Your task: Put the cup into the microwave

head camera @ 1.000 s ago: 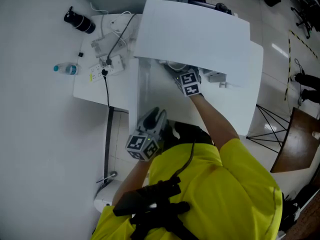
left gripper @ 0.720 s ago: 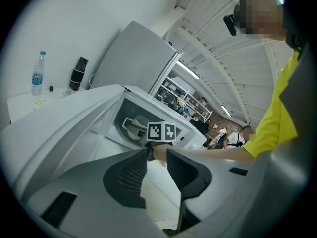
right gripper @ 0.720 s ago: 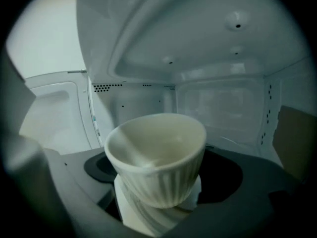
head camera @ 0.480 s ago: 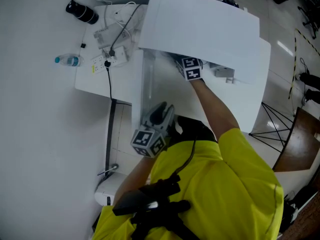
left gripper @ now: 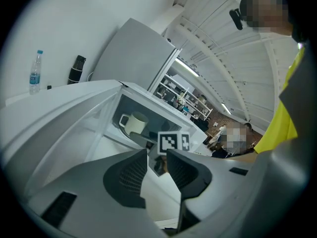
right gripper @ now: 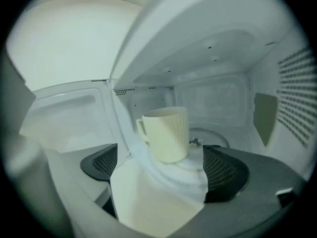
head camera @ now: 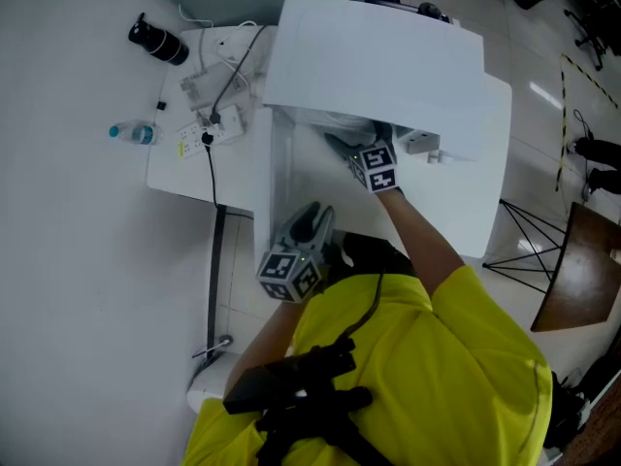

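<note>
White microwave (head camera: 374,61) is sitting on the counter (head camera: 184,178), with its door (head camera: 279,168) swung open to the left.

Head view: the right hand-held gripper (head camera: 361,153) is sitting at the cavity mouth. It is nearer the person than half a second ago, when it was reaching further in under the top. The left hand-held gripper (head camera: 312,216) is hanging near the person's chest, well apart from the oven. The cup is hiding under the oven top here.

Left gripper view: the left hand-held gripper (left gripper: 156,170) is showing jaws slightly parted, pinching nothing. The cup (left gripper: 134,124) is standing upright inside the cavity, with the right one's marker cube (left gripper: 173,142) near it.

Right gripper view: the right hand-held gripper (right gripper: 161,170) is showing jaws spread wide, having just been opening. The cup (right gripper: 167,133) is standing free and upright on the turntable (right gripper: 190,163), handle pointing left, and the pads are sitting clear of it on both sides.

Judging by this, the cup is released and placed. Likely remaining: pulling the right one fully clear, maybe shutting the door.
</note>
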